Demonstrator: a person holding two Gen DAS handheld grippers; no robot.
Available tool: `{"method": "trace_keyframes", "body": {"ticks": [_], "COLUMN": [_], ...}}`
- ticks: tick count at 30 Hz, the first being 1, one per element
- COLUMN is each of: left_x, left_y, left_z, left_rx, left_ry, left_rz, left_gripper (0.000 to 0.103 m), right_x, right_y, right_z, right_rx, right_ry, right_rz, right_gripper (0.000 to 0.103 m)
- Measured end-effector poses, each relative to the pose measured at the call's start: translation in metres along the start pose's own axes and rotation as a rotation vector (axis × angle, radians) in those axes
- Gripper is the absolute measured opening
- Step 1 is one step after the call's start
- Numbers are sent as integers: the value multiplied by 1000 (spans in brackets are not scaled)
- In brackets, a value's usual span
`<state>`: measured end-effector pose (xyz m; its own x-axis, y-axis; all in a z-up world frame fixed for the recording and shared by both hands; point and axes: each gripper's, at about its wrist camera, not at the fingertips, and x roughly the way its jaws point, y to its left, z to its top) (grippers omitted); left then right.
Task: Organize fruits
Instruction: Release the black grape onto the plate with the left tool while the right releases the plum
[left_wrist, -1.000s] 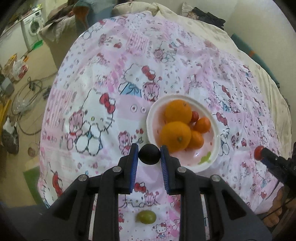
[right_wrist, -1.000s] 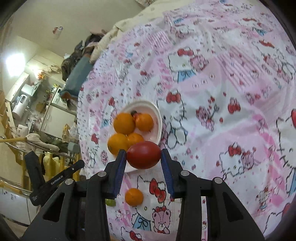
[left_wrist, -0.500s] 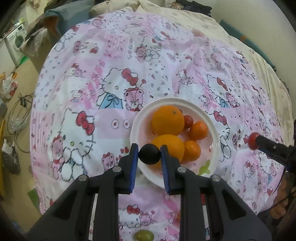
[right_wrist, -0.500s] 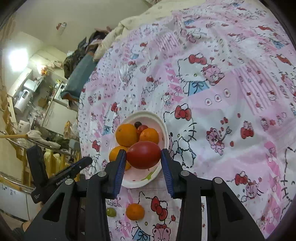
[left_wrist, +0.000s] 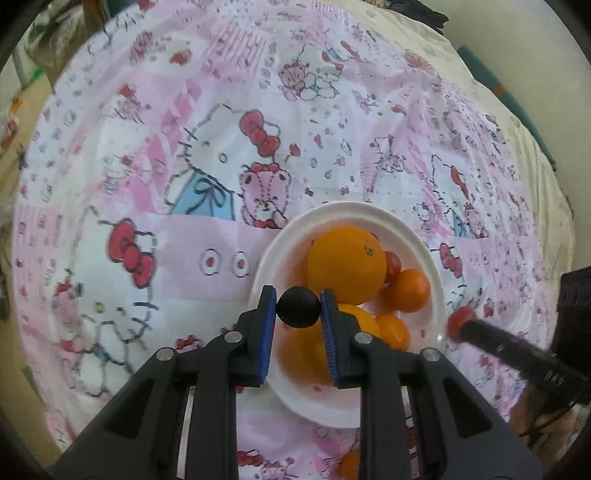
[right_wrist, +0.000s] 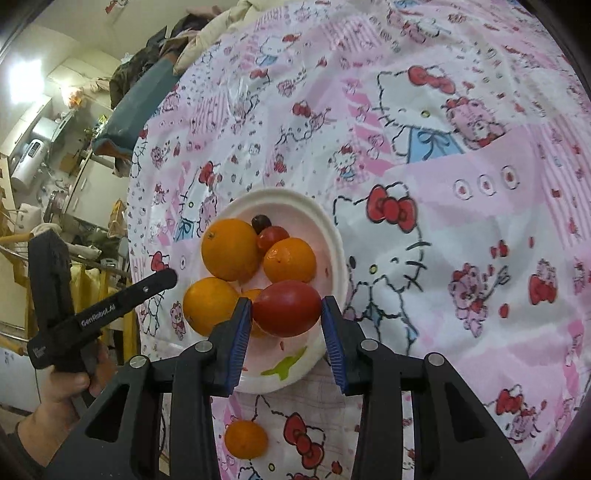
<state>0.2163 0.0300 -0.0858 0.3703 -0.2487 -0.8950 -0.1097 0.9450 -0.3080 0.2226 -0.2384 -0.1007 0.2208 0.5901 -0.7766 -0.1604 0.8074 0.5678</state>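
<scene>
Pink cartoon-print cloth (left_wrist: 207, 122) covers what looks like a bed, and on it sits a round white plate (left_wrist: 273, 243) already holding two large oranges, smaller tangerines and a small red cherry tomato (right_wrist: 272, 236). The left claw (left_wrist: 298, 308) is clenched on a small round black fruit (left_wrist: 298, 307), perhaps a dark grape, and hangs over the near-left rim of the plate. The right claw (right_wrist: 286, 314) grips a larger oval red tomato (right_wrist: 286, 313) between its blue pads, poised above the plate's near edge beside one large orange (right_wrist: 209, 304). The step in hand appears to be delivery: both pieces have been carried to the plate and neither is set down yet. The next move likely calls for lowering each claw into a free gap among the fruit and releasing gently, since the pile is crowded and round things could roll off the shallow rim. A loose small tangerine (right_wrist: 245, 439) lies on the cloth just short of the plate, so gathering is not finished. Whether either carried fruit touches the fruit below cannot be told from these angles. The left claw's body hides the plate's near side in its own view, and motion blur softens the cloth pattern there. A second dark fruit (right_wrist: 261, 222) at the plate's far side is too small to identify.
</scene>
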Motion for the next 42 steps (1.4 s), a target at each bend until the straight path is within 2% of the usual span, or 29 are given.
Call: {"method": "trace_keyframes", "body": {"ticks": [3, 7, 17, 18, 19, 20, 22, 27, 31, 33, 37, 42], "left_x": [5, 12, 12, 12, 12, 11, 8, 0, -5, -8, -17, -24], "left_y": [1, 2, 0, 0, -1, -1, -1, -1, 2, 4, 7, 5], "left_z": [2, 4, 3, 3, 3, 3, 3, 3, 4, 3, 2, 1], "left_rx": [-11, -17, -26, -27, -26, -27, -34, -34, -41, -47, -50, -32], "left_ry": [14, 30, 32, 30, 30, 29, 12, 1, -13, -24, -75, -102], "left_rz": [-10, 22, 24, 28, 30, 31, 36, 26, 38, 41, 95, 107], "left_gripper": [21, 21, 21, 22, 31, 42, 50, 51, 58, 58, 58, 58], "right_x": [6, 11, 25, 26, 27, 28, 25, 14, 9, 8, 1, -7], "right_y": [2, 0, 22, 25, 29, 31, 35, 26, 17, 16, 17, 16], "right_z": [-1, -2, 13, 14, 14, 14, 13, 16, 18, 17, 17, 16], "right_rx": [0, 14, -19, -29, -41, -50, -71, -32, -4, -1, -10, -7], "right_ry": [11, 20, -5, -7, -5, -5, -26, -51, -64, -64, -72, -88], "right_rz": [2, 4, 86, 98, 104, 107, 84, 85, 70, 72, 77, 69], "right_gripper": [40, 40, 43, 46, 53, 66, 67, 67, 67, 67, 67, 67]}}
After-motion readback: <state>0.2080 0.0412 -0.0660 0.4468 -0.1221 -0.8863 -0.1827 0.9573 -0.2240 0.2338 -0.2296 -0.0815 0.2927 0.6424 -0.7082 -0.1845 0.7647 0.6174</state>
